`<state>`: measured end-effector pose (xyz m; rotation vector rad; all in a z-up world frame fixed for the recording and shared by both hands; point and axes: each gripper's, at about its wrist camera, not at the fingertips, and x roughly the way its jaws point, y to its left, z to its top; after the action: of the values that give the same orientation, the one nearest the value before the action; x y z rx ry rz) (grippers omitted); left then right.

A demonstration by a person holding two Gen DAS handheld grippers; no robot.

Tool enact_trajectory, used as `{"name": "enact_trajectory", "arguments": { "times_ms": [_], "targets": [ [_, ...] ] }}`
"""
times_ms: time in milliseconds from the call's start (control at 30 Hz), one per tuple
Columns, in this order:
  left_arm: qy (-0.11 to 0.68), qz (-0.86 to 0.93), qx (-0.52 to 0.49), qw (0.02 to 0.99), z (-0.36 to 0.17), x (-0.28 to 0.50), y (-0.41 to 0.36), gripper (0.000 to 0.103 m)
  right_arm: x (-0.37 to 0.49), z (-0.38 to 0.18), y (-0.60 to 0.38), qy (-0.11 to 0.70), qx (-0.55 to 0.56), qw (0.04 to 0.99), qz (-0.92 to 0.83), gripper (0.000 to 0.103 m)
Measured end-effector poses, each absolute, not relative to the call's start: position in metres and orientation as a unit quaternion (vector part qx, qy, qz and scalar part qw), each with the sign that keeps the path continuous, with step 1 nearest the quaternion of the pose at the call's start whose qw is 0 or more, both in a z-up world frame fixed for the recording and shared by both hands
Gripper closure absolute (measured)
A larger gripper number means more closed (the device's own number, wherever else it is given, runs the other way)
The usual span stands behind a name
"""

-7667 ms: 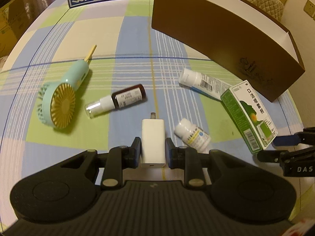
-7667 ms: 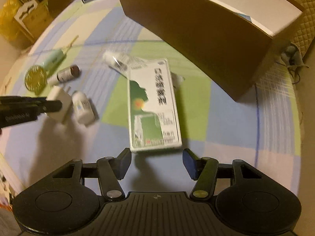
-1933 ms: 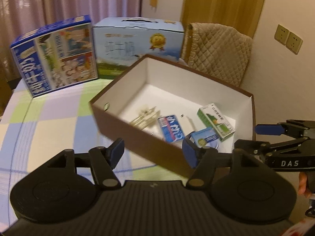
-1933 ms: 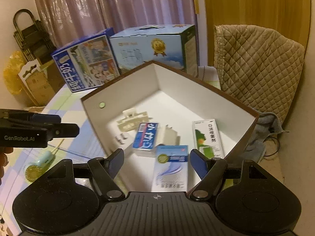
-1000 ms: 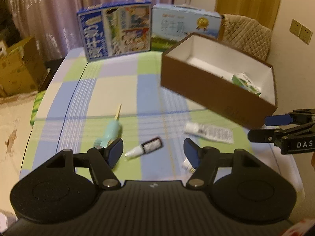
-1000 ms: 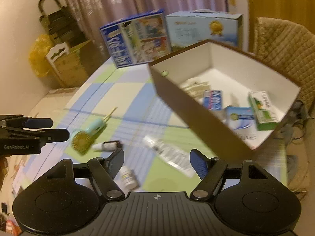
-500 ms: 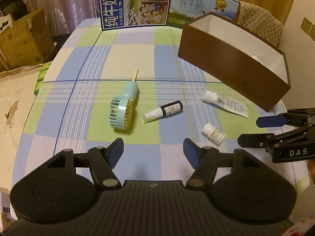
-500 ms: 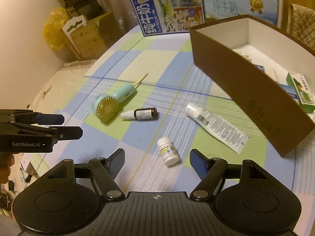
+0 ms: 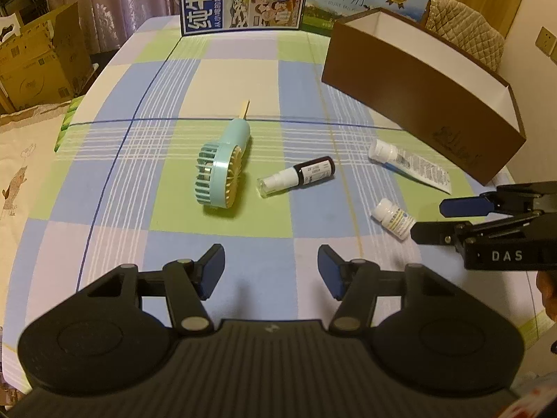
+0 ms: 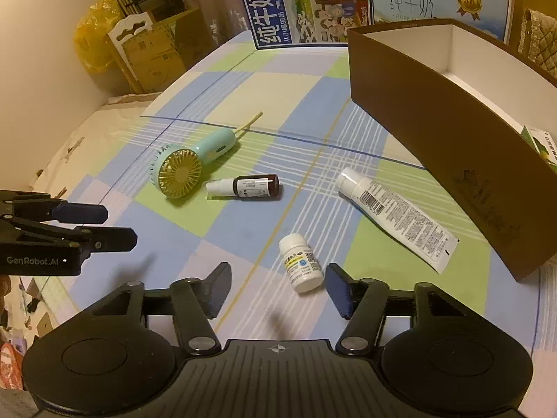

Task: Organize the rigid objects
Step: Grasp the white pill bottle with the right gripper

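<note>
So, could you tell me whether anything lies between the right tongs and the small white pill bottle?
Nothing visible does. The right tongs are open with the pill bottle lying just ahead, near the right finger; only bare tablecloth sits between.

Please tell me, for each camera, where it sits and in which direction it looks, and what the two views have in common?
Left wrist: sits on the left gripper, looking forward and down across the checked table; its open jaws show, and the right gripper enters at right.
Right wrist: sits on the right gripper, facing the same table; open jaws show, left gripper at left.
Shared: fan, spray bottle, tube, pill bottle, brown box.
</note>
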<state>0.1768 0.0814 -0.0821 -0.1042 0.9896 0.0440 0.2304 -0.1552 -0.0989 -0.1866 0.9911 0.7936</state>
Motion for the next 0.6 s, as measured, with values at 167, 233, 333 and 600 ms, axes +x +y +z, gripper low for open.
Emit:
{"name": "enact_trajectory", "arguments": {
  "times_ms": [167, 233, 333, 600],
  "targets": [
    [0.480, 0.027, -0.052, 0.875, -0.088, 0.180, 0.085, 0.048, 0.238, -0.110, -0.150, 0.467, -0.096, 0.799, 0.367, 0.053],
    [0.482, 0.028, -0.053, 0.874, -0.090, 0.182, 0.087, 0.048, 0.242, -0.114, -0.149, 0.469, -0.097, 0.798, 0.366, 0.054],
    [0.483, 0.029, -0.053, 0.874, -0.092, 0.185, 0.089, 0.048, 0.245, -0.118, -0.146, 0.471, -0.104, 0.795, 0.368, 0.055],
    [0.490, 0.036, -0.054, 0.869, -0.098, 0.192, 0.095, 0.048, 0.255, -0.135, -0.136, 0.483, -0.119, 0.785, 0.370, 0.056]
  ]
}}
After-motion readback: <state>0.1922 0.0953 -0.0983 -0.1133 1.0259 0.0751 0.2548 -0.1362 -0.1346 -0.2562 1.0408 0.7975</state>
